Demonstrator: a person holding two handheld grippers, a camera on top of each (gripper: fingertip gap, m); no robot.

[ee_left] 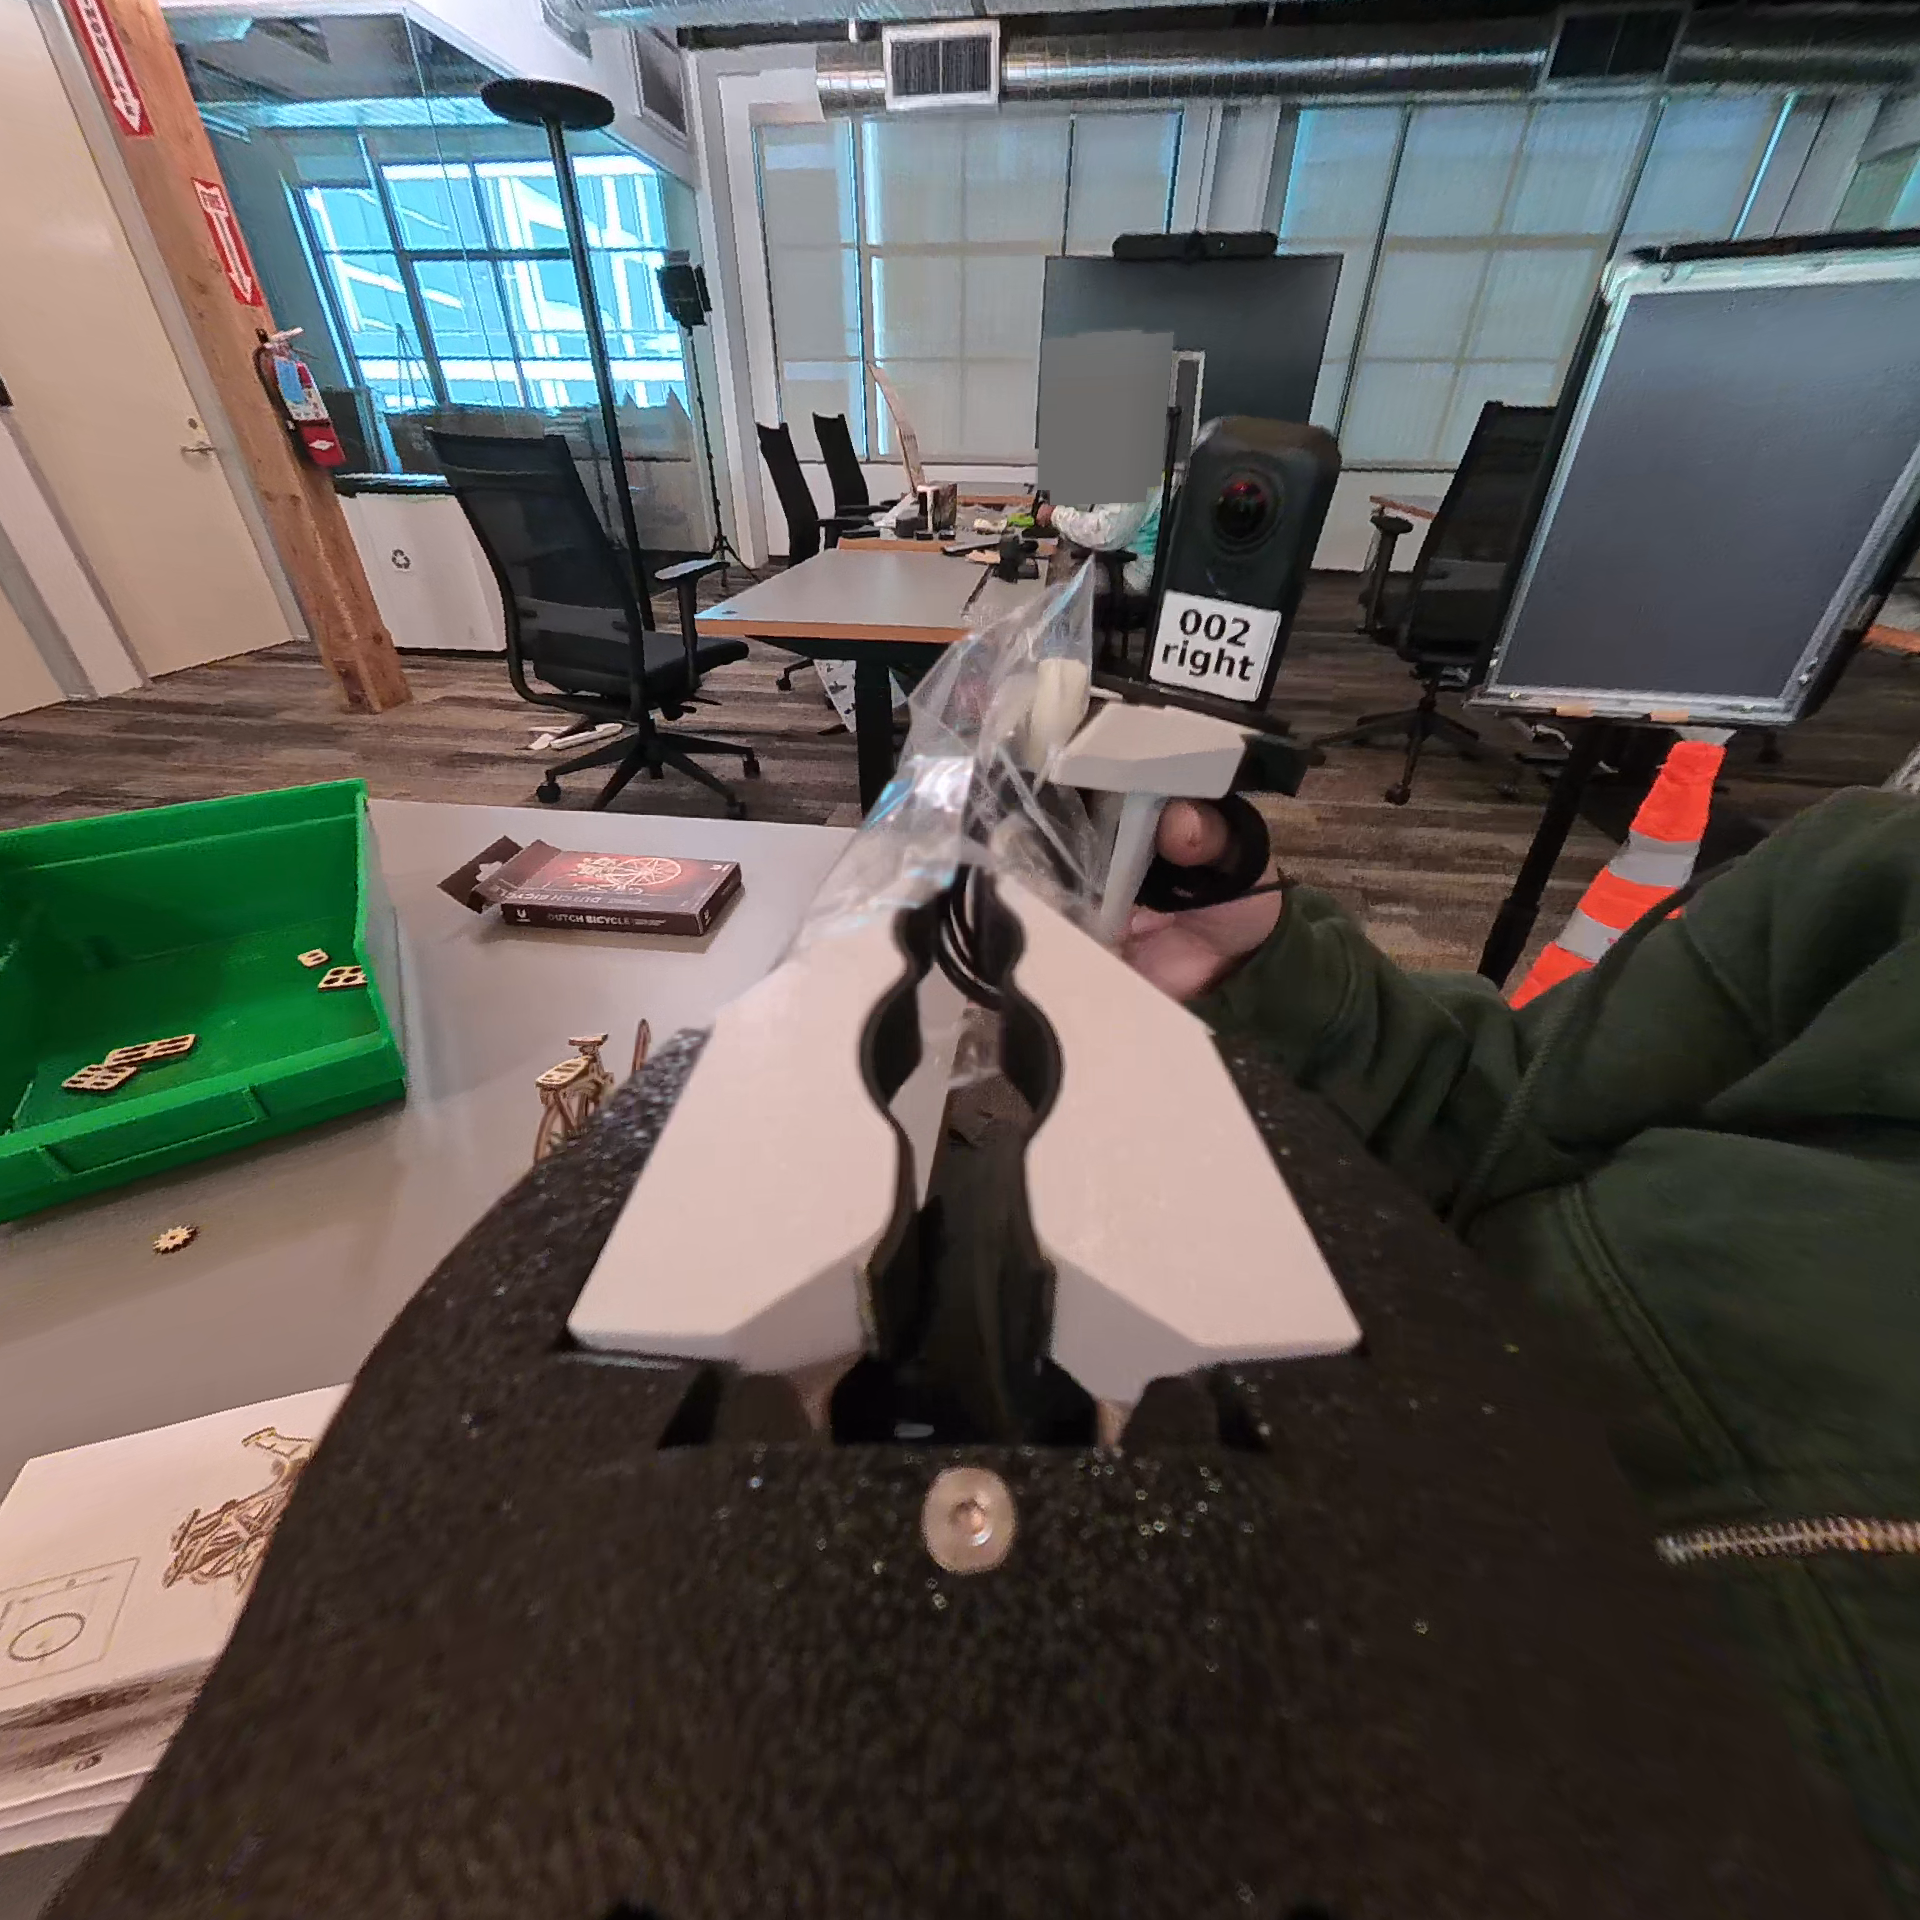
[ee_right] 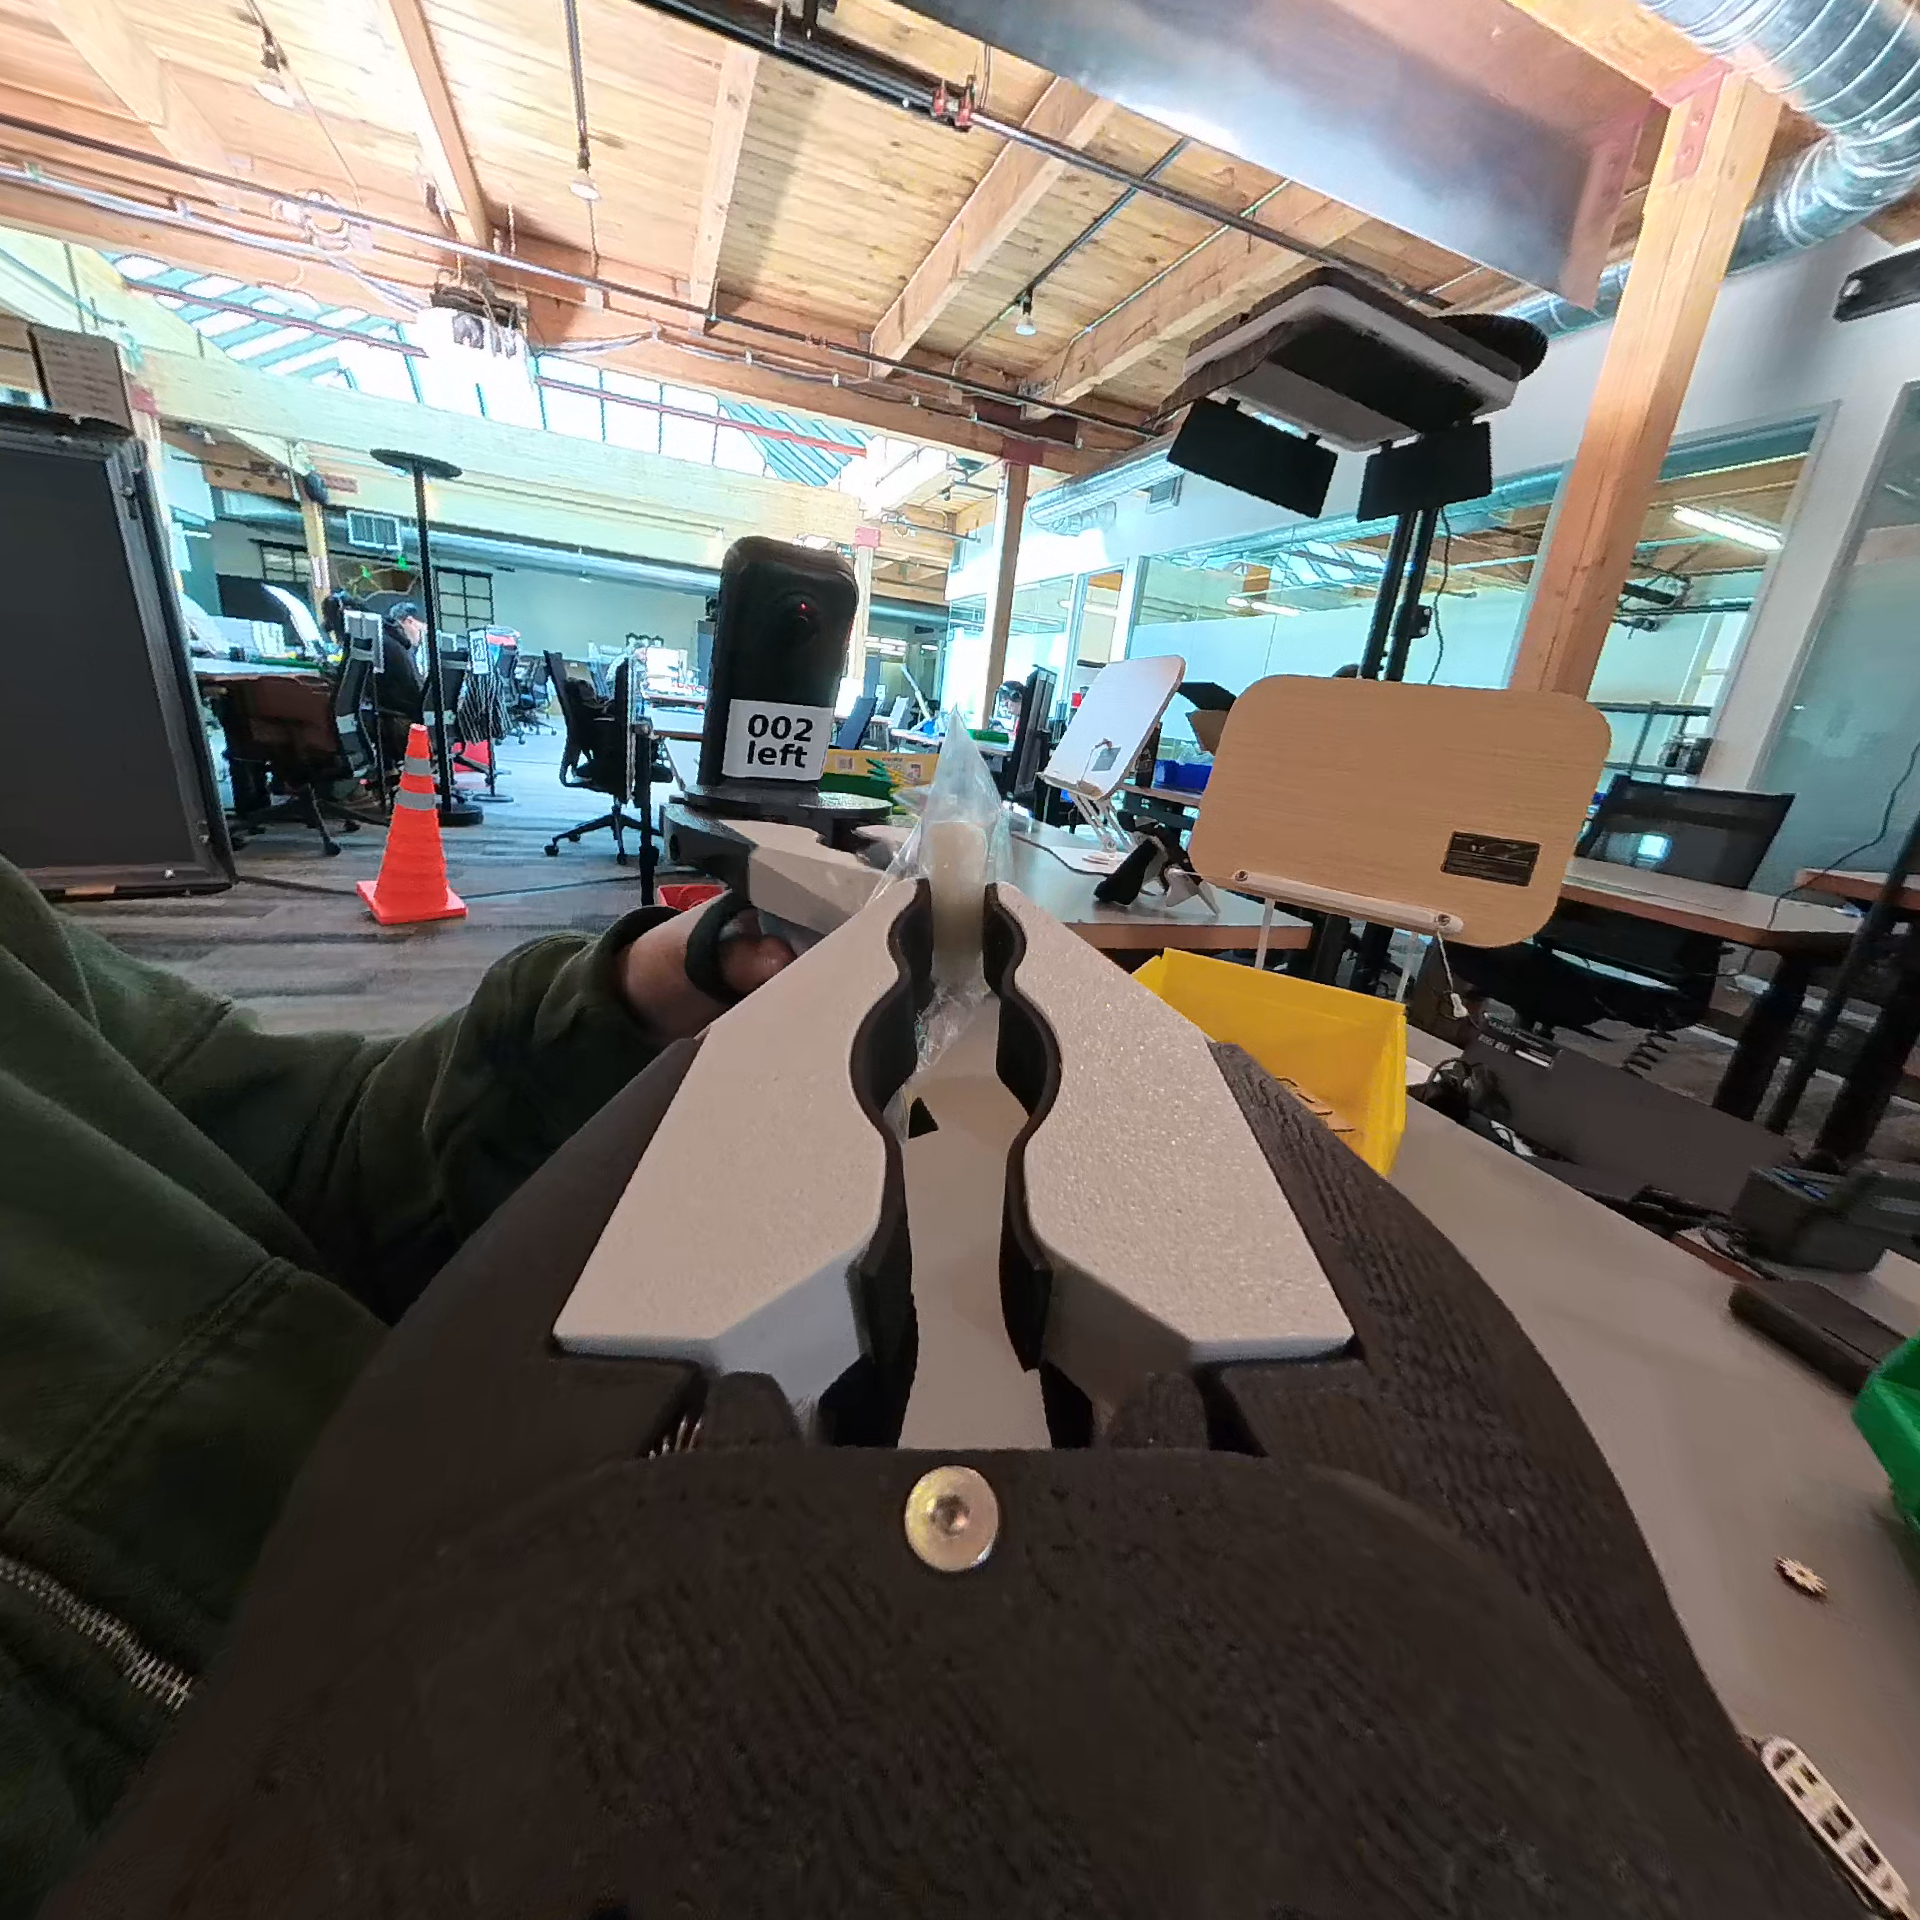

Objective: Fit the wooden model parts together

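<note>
Both grippers hold one small clear plastic bag (ee_left: 966, 717) in the air between them. My left gripper (ee_left: 971, 920) is shut on the bag's lower end, where thin black loops show between the tips. My right gripper (ee_right: 954, 909) is shut on the bag (ee_right: 951, 774) around a cream stick (ee_right: 954, 862) inside it. The right gripper (ee_left: 1070, 727) also shows in the left wrist view, just beyond my left tips. A small wooden bicycle model (ee_left: 577, 1091) stands on the grey table (ee_left: 312, 1299), half hidden by the left gripper. Flat wooden parts (ee_left: 130, 1060) lie in a green bin (ee_left: 208, 831).
A dark kit box (ee_left: 613, 883) lies on the table behind the model. A loose wooden gear (ee_left: 174, 1238) and a printed sheet (ee_left: 104, 1579) are at the front left. A yellow bin (ee_right: 1278, 1029), another gear (ee_right: 1801, 1577) and a perforated wooden strip (ee_right: 1818, 1808) lie to the right. Left and right tips are no more than a few centimetres apart.
</note>
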